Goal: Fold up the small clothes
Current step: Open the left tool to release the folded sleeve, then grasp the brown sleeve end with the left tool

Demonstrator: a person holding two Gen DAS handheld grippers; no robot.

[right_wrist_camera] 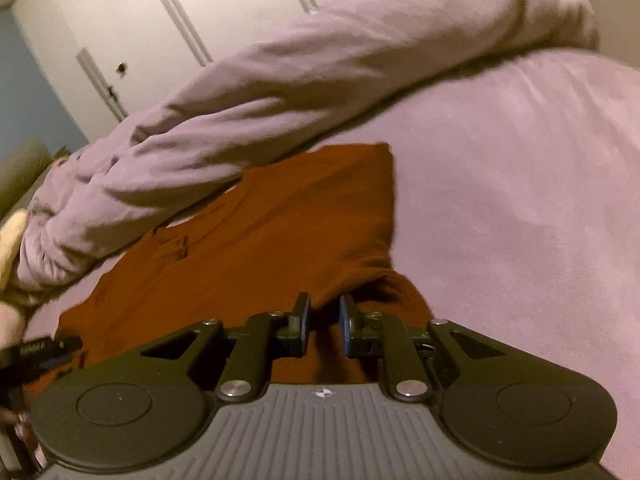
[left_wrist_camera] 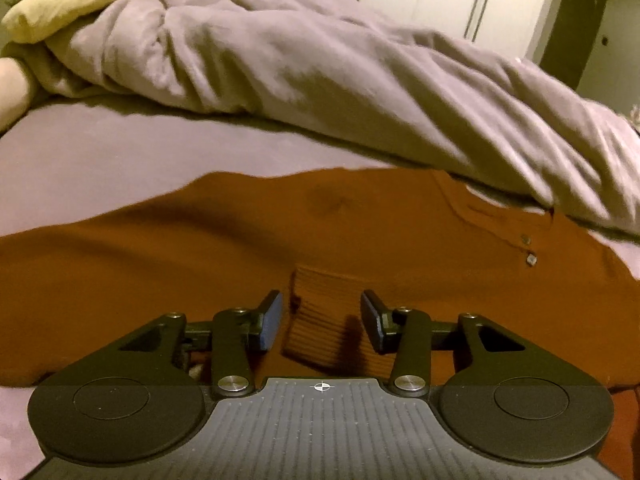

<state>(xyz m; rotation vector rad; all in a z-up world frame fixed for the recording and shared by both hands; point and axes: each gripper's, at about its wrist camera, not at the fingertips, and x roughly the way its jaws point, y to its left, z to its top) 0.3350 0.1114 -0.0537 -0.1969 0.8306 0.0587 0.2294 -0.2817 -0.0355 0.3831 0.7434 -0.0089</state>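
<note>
A rust-orange small shirt (left_wrist_camera: 200,248) lies spread on the purple bed sheet (left_wrist_camera: 100,160), its buttoned neckline (left_wrist_camera: 528,248) toward the right. A ribbed cuff (left_wrist_camera: 324,320) is folded in over the body. My left gripper (left_wrist_camera: 322,320) is open, its fingers on either side of that cuff, low over the shirt. In the right wrist view the shirt (right_wrist_camera: 260,232) lies ahead. My right gripper (right_wrist_camera: 324,320) is narrowly open around a raised fold of the shirt's edge (right_wrist_camera: 360,280); whether it grips the cloth I cannot tell.
A crumpled lilac duvet (left_wrist_camera: 320,72) lies along the far side of the shirt and overlaps its collar. A pale yellow pillow (left_wrist_camera: 68,0) sits far left. White wardrobe doors (right_wrist_camera: 200,20) stand behind. The left gripper shows at the left edge of the right wrist view (right_wrist_camera: 36,352).
</note>
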